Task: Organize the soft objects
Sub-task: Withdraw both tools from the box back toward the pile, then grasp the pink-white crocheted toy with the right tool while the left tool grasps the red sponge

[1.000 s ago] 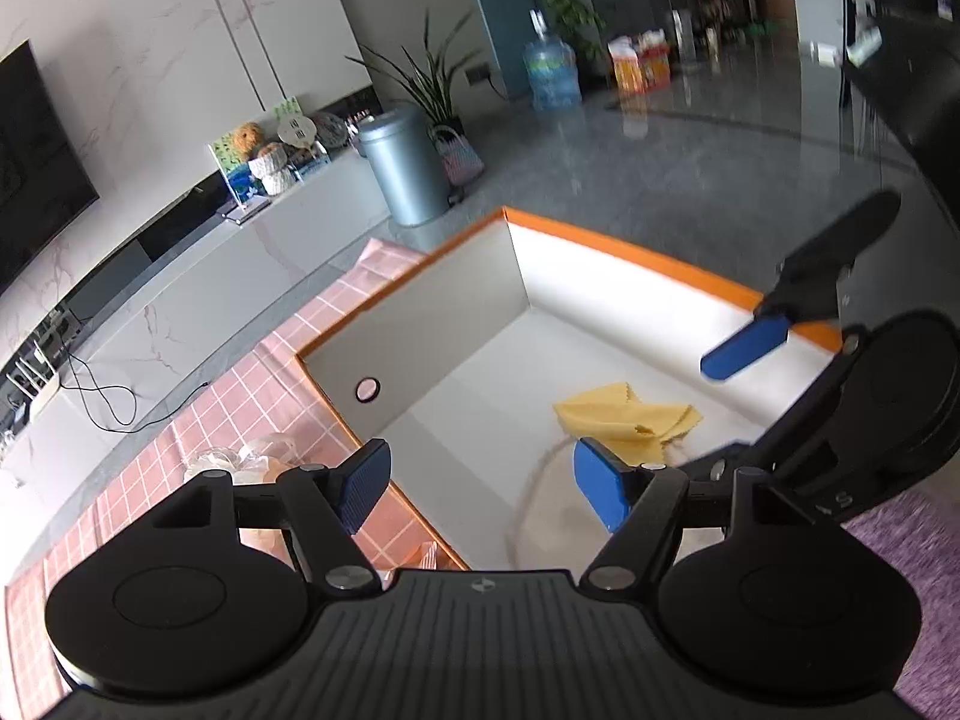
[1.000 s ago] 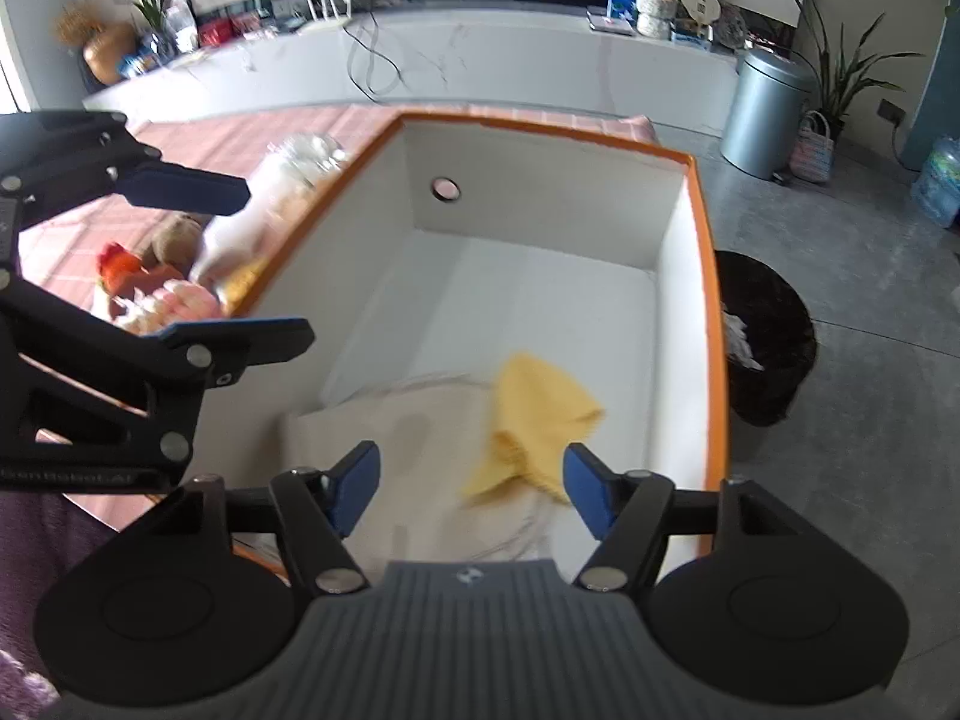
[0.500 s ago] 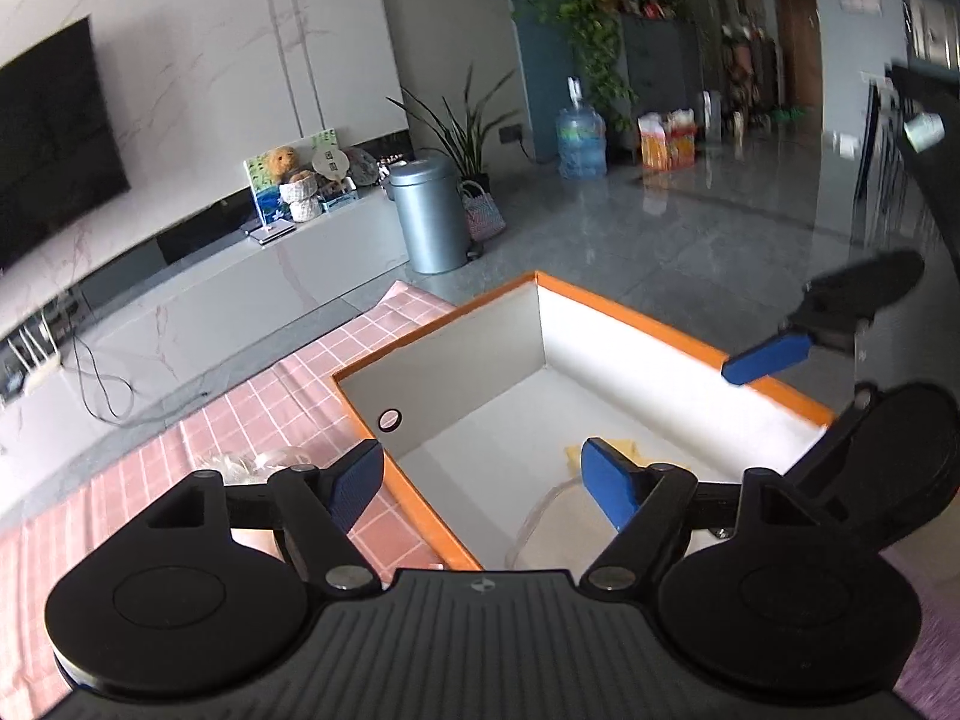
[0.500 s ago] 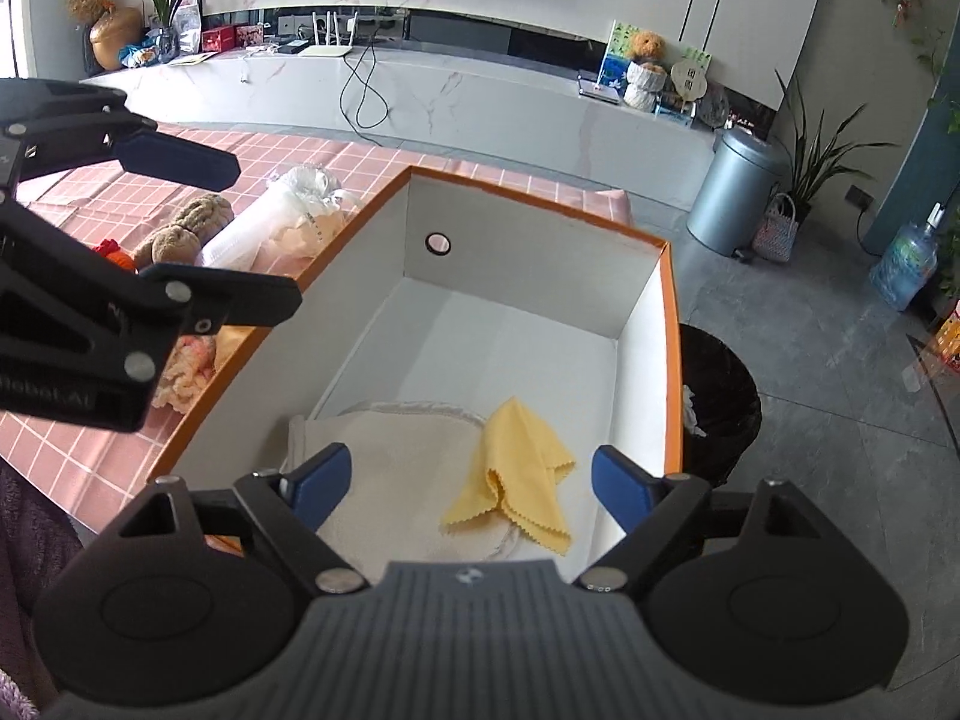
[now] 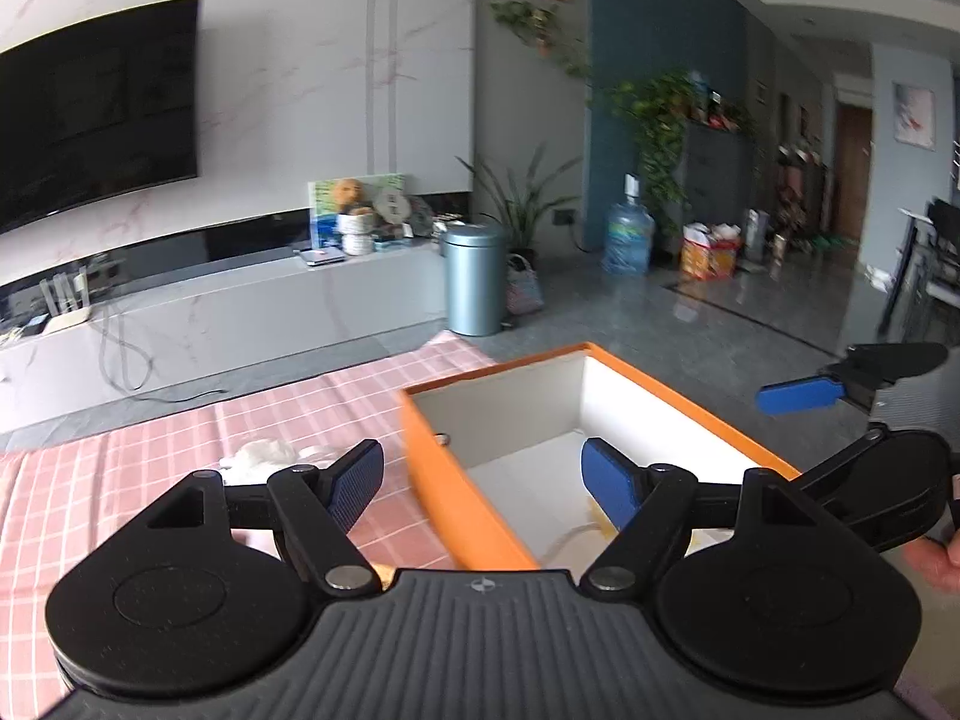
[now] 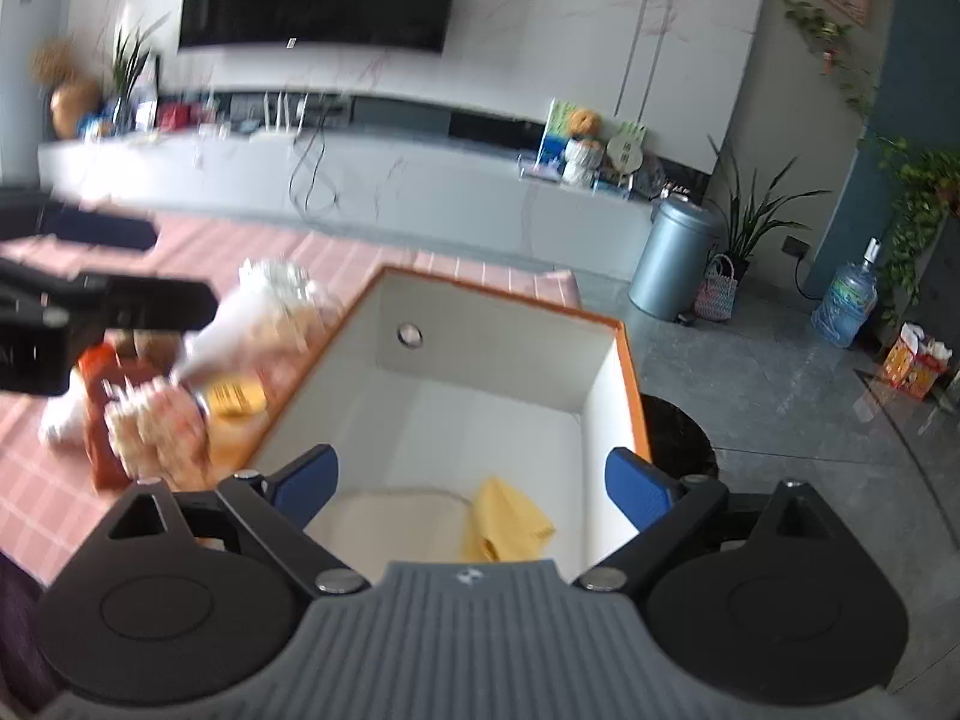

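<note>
Both my claws, left (image 5: 482,478) and right (image 6: 471,482), are spread wide and carry nothing. The yellow cloth (image 6: 507,521) lies inside the orange box (image 6: 631,384). A blurred pile of soft things (image 6: 180,396) sits on the tabletop (image 6: 36,498) at ten o'clock.

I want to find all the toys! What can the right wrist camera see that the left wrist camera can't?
Only the right wrist view shows the blurry pile of soft things on the pink tablecloth, plus most of the yellow cloth. Only the left wrist view shows a person's fingers at its edge. Both show the orange box and grey bin.
</note>
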Tool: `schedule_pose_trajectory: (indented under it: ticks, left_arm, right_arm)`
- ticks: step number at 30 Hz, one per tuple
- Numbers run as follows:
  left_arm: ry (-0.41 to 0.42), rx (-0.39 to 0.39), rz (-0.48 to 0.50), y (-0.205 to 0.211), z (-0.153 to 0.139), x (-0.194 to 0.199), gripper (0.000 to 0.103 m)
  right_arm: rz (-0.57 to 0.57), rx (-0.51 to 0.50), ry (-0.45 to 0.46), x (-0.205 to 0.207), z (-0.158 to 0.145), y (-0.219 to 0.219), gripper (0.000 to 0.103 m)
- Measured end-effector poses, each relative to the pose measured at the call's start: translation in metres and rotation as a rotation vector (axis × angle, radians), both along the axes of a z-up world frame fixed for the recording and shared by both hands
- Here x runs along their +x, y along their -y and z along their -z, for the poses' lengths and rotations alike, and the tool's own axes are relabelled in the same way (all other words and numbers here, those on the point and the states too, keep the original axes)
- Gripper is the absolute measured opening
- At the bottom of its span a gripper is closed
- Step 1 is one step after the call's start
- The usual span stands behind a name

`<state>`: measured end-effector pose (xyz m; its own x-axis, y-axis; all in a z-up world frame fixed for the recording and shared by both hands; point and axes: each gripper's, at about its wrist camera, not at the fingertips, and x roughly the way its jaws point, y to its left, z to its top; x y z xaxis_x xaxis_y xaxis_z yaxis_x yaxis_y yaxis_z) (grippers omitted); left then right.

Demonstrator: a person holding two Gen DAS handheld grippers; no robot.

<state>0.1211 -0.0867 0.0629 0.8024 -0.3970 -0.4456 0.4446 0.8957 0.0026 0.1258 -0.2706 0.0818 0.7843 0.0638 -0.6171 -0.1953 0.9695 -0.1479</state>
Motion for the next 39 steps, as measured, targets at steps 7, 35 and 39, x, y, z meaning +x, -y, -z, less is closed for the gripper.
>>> schedule_pose_trajectory:
  ticks: [7,35,39]
  left_arm:
    - [0.033,-0.031,-0.127,-0.039,0.009,-0.010,0.087]
    - [-0.167,-0.081,-0.345,-0.165,0.071,-0.019,0.080]
    - [-0.194,-0.109,-0.325,-0.171,0.077,-0.016,0.080]
  right_arm:
    - [0.006,0.079,0.096,-0.012,-0.004,-0.030,0.097]
    - [-0.113,0.104,0.033,0.003,0.049,-0.171,0.082]
    - [-0.133,0.097,0.002,0.013,0.058,-0.180,0.075]
